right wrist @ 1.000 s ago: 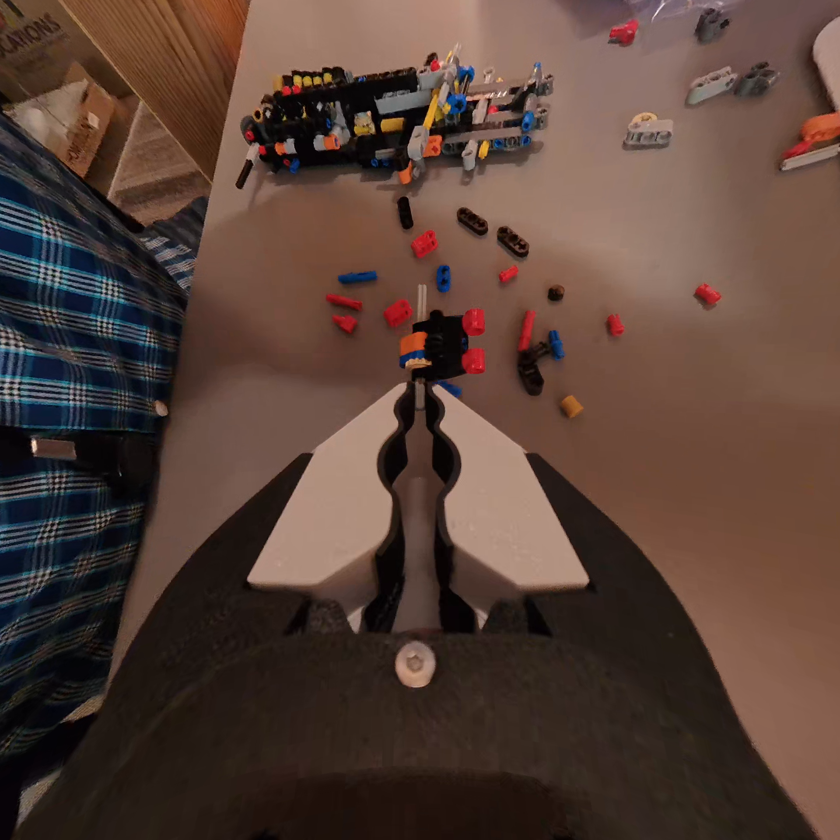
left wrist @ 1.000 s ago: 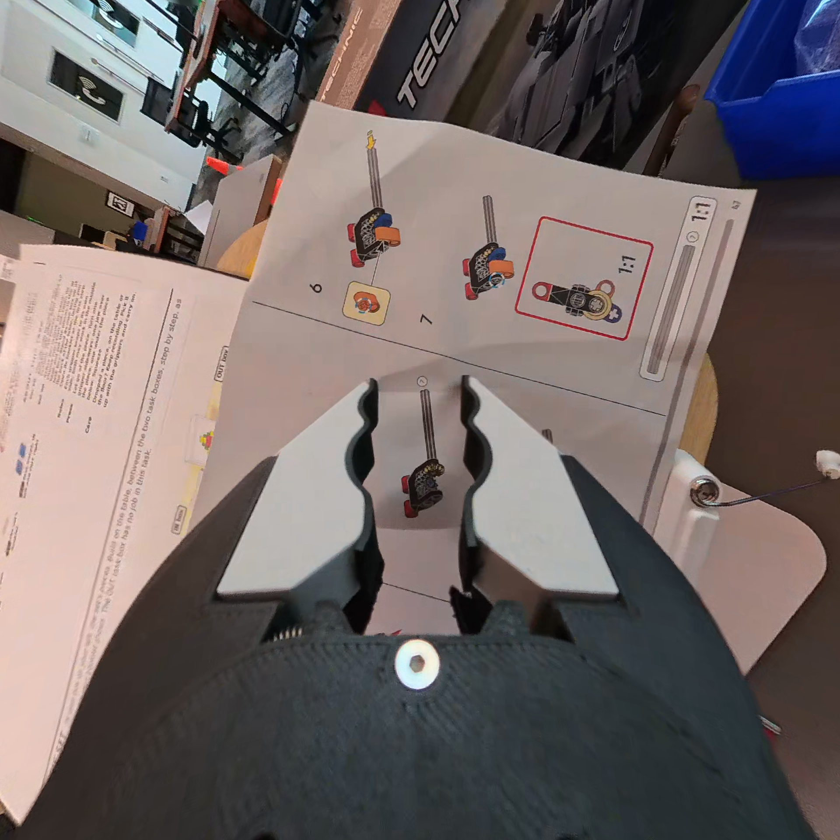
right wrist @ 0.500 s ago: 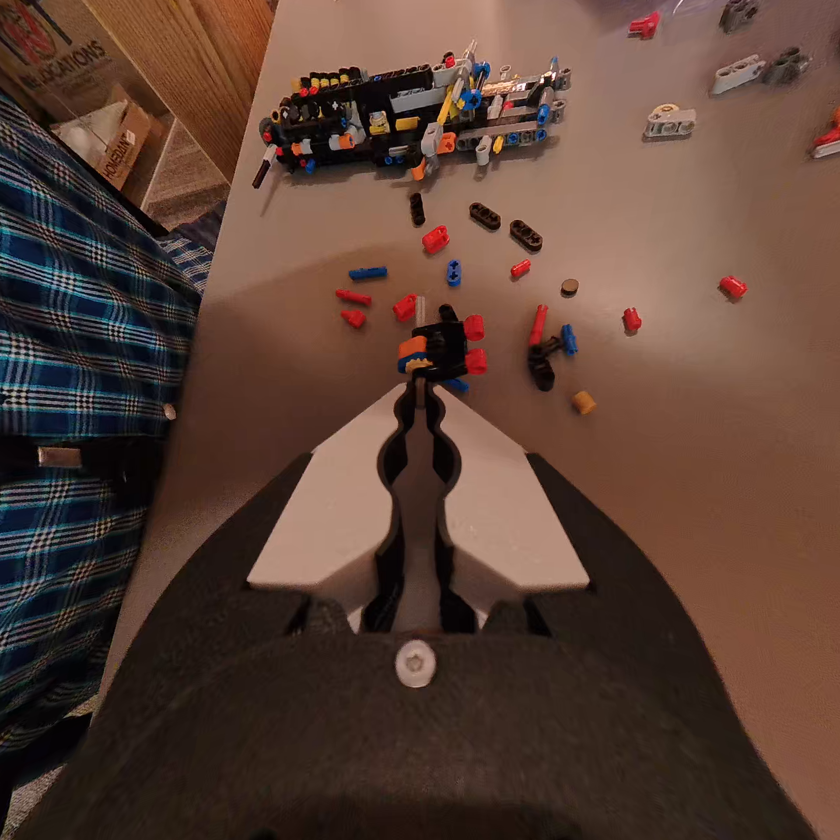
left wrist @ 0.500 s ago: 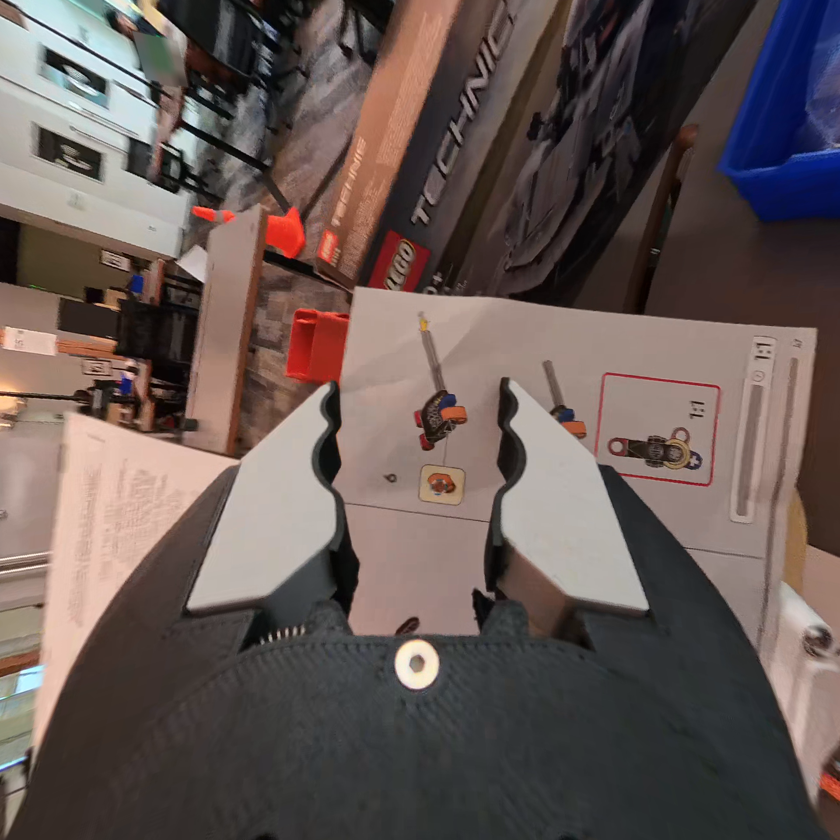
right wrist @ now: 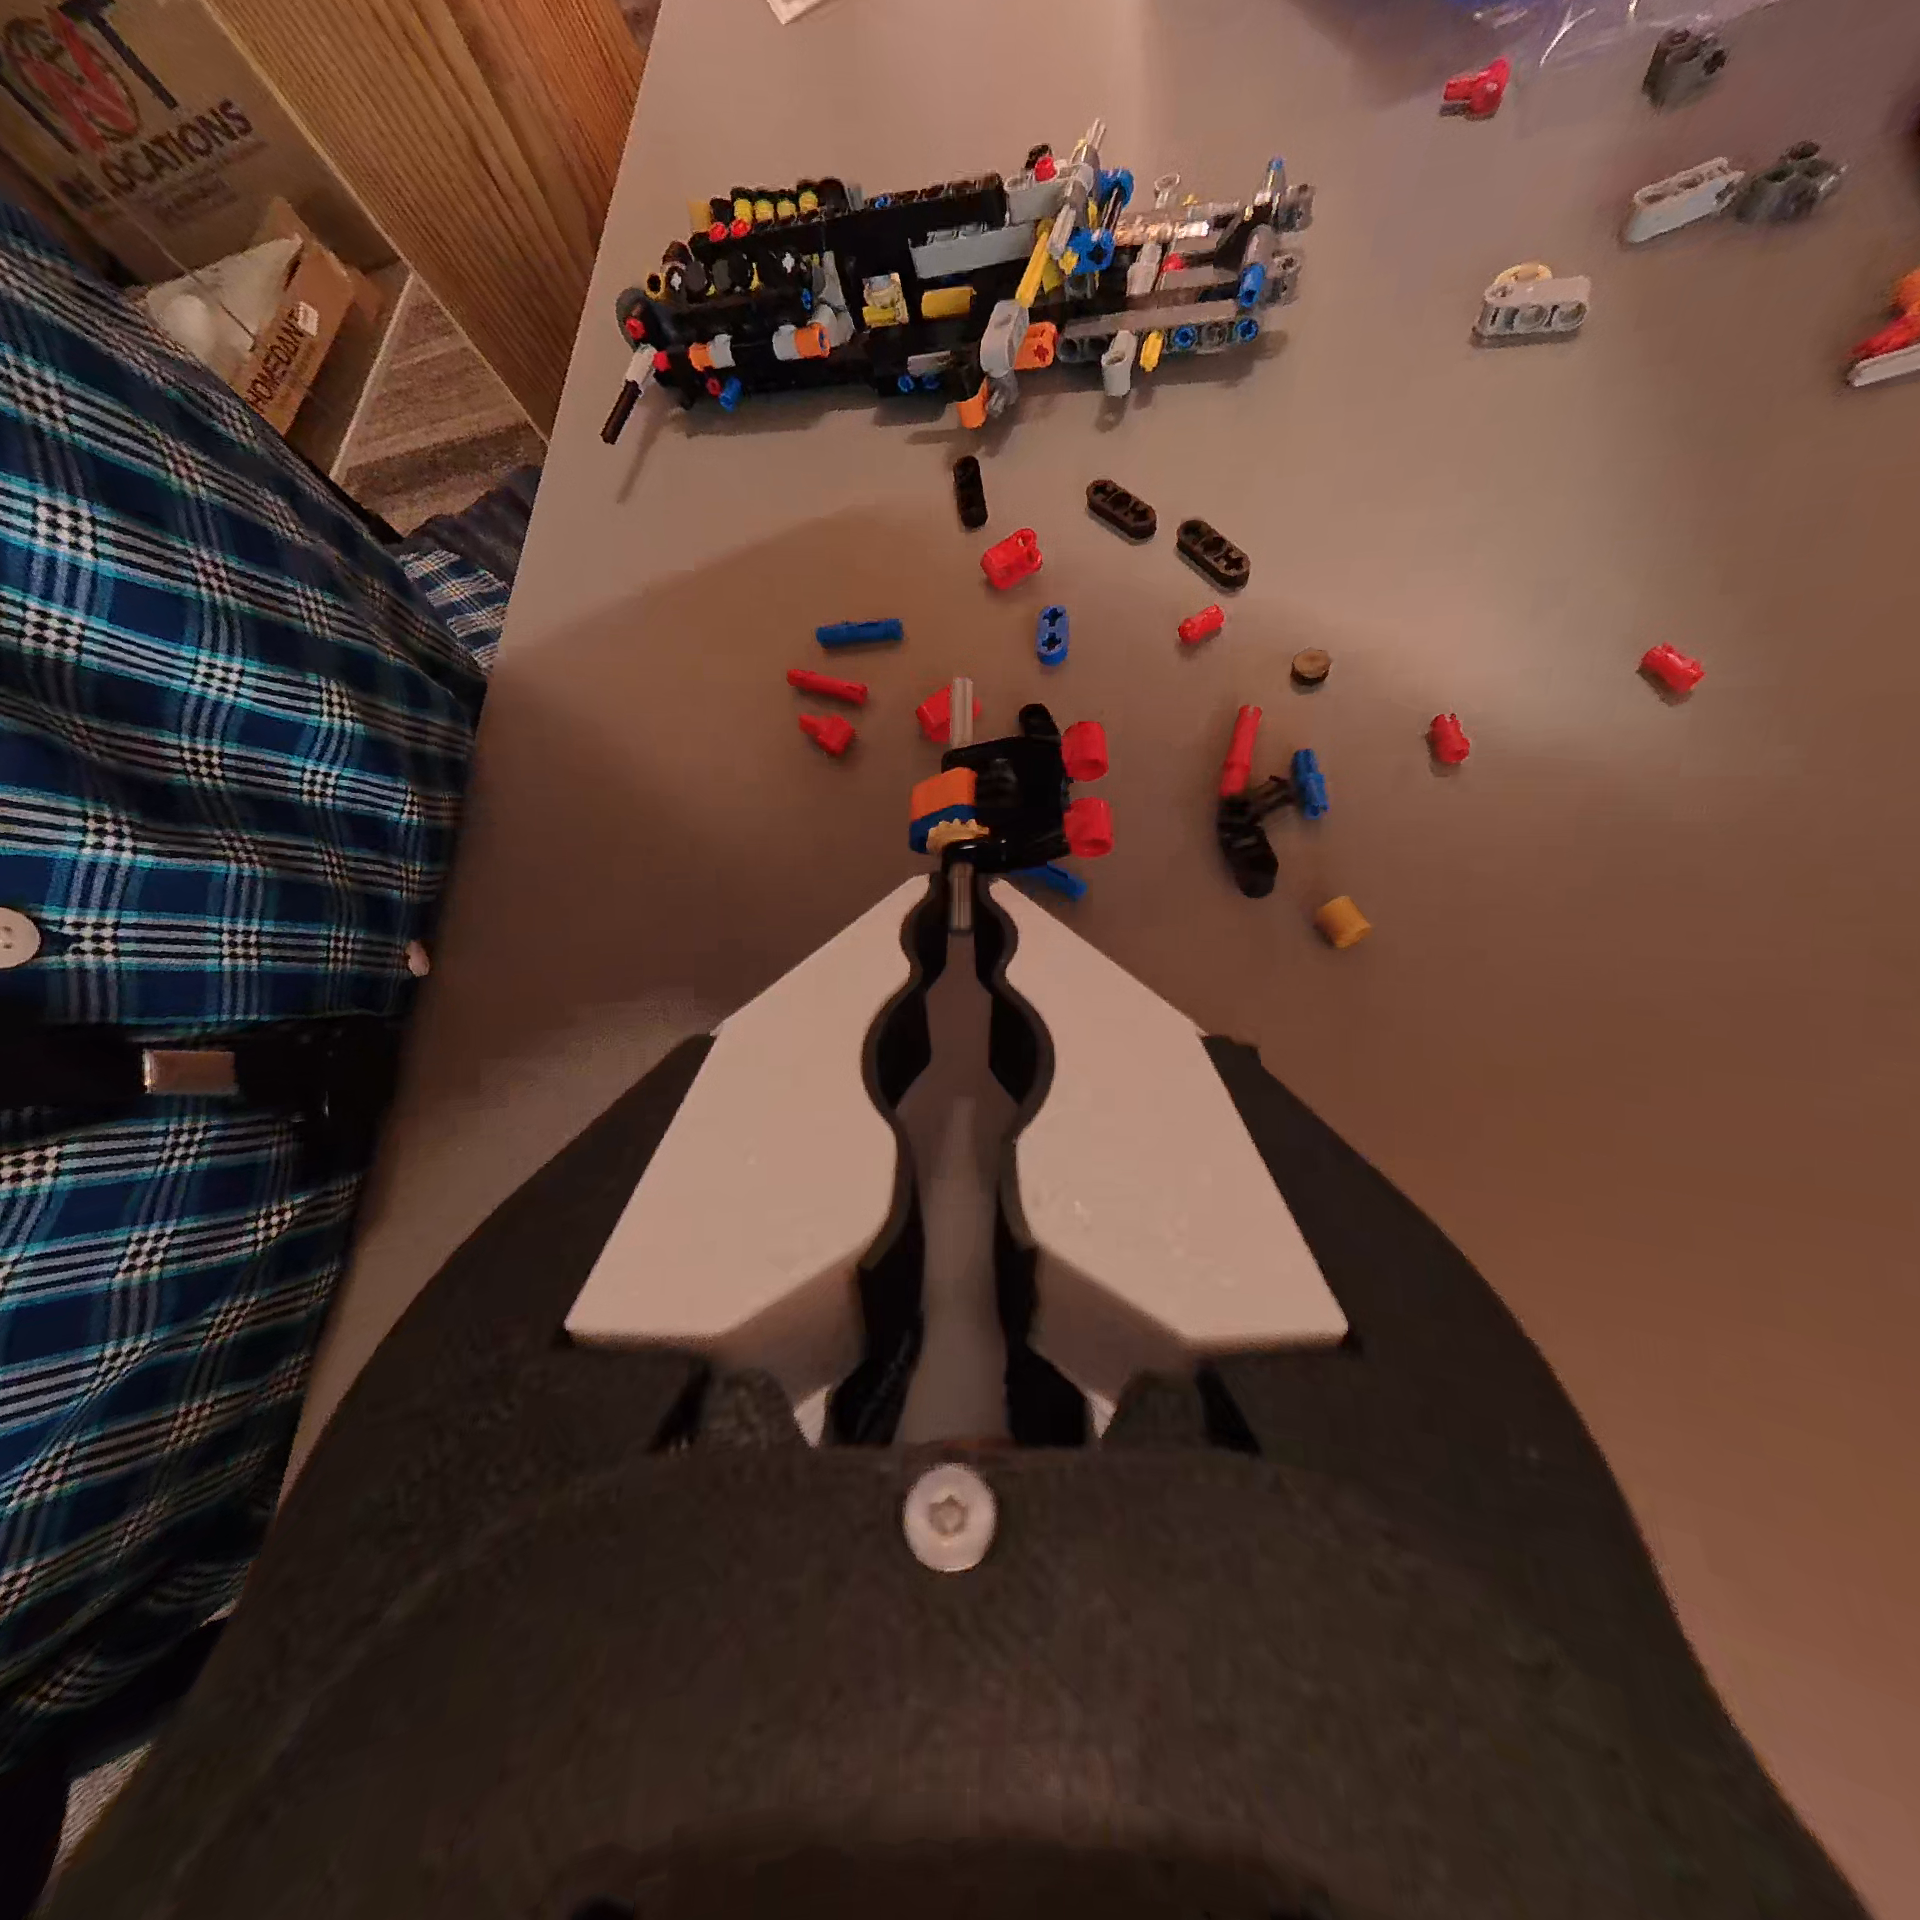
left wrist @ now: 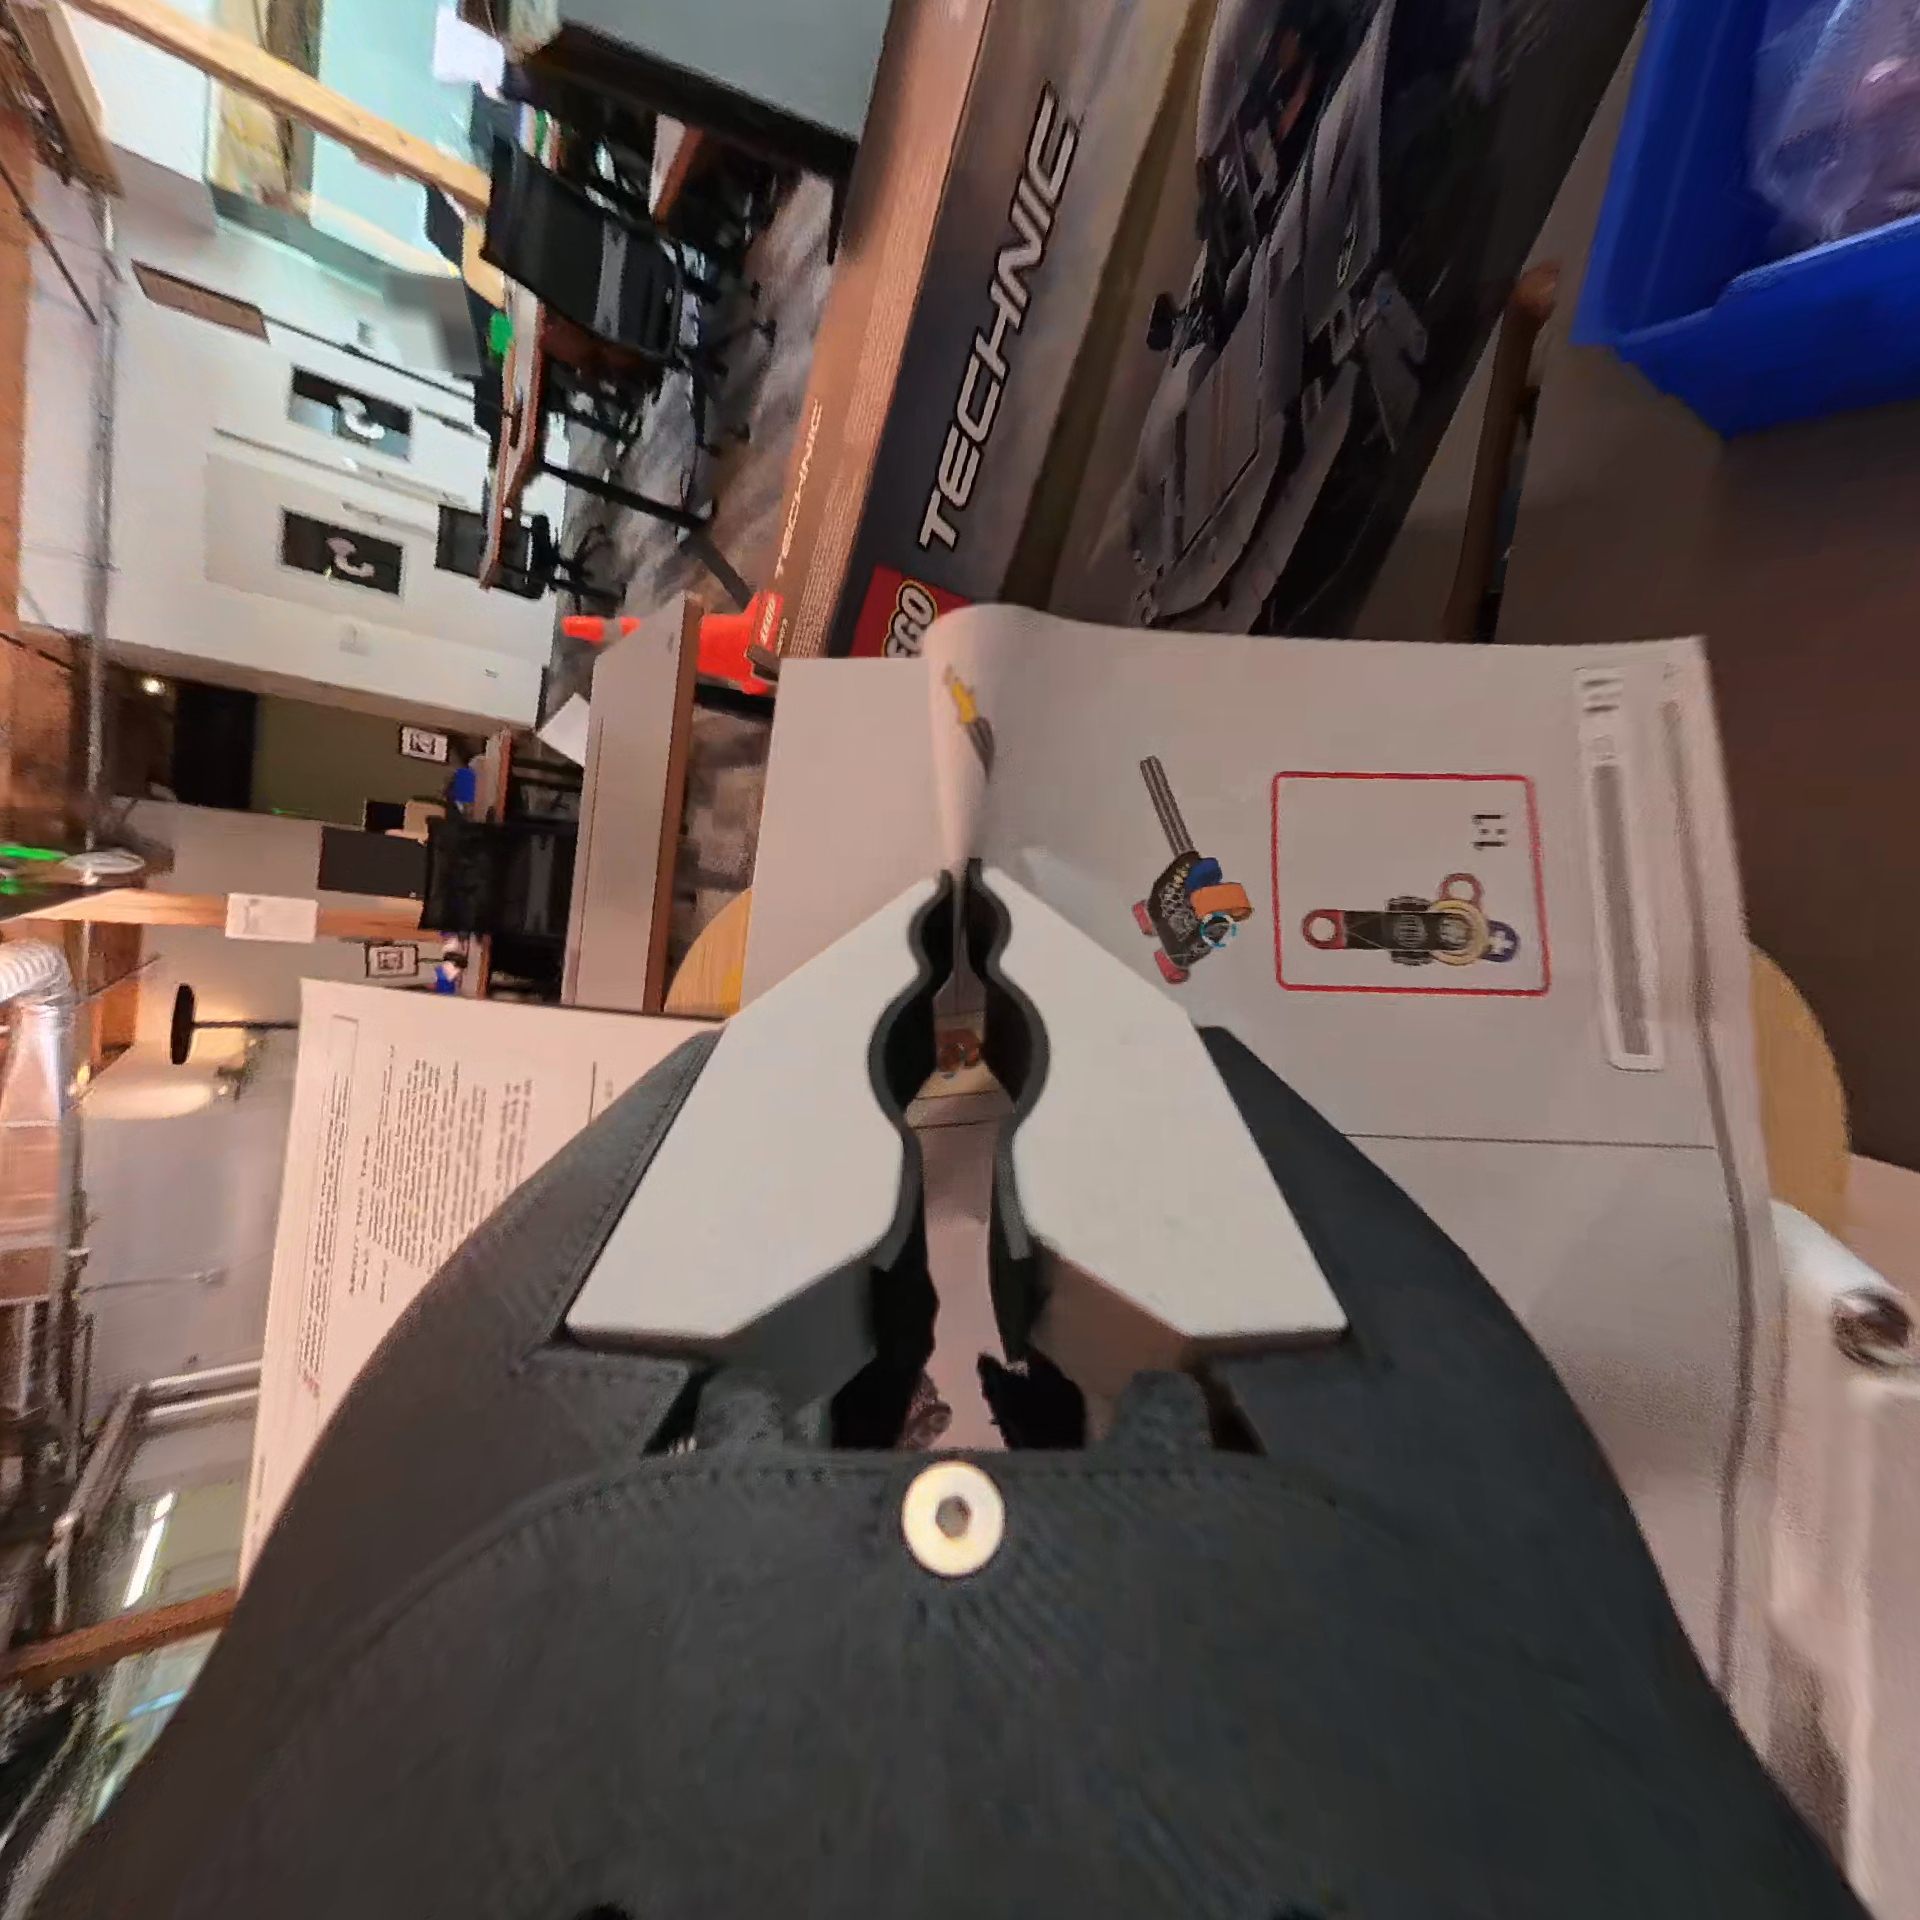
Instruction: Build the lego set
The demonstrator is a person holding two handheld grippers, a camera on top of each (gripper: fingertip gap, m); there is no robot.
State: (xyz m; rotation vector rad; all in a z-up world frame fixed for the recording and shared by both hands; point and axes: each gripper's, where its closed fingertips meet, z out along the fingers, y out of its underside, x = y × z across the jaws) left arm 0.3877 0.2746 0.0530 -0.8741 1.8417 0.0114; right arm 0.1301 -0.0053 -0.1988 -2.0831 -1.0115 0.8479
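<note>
The right gripper (right wrist: 961,902) has its fingers clamped on the grey axle (right wrist: 962,896) of a small sub-assembly (right wrist: 1006,784), a black block carrying two red bushes, an orange piece and a blue piece, held above the grey table (right wrist: 1558,1039). Loose pieces lie on the table around the sub-assembly: red pins and bushes, a blue pin (right wrist: 858,632), a yellow bush (right wrist: 1341,921) to its right, and black links (right wrist: 1120,508) beyond it. Farther past the sub-assembly rests the long part-built model (right wrist: 956,281), black with grey, yellow and blue parts. A person in a blue plaid shirt (right wrist: 187,831) stands at the table edge left of the sub-assembly.

In the left wrist view, the left gripper (left wrist: 961,883) has its fingers drawn together on a fold of the instruction page (left wrist: 1351,1039), apparently pinching the paper, though motion blur softens the contact. A printed sheet (left wrist: 416,1143) lies left of the page. Behind the page leans the set's box (left wrist: 1091,312), with a blue bin (left wrist: 1766,208) to the box's right.
</note>
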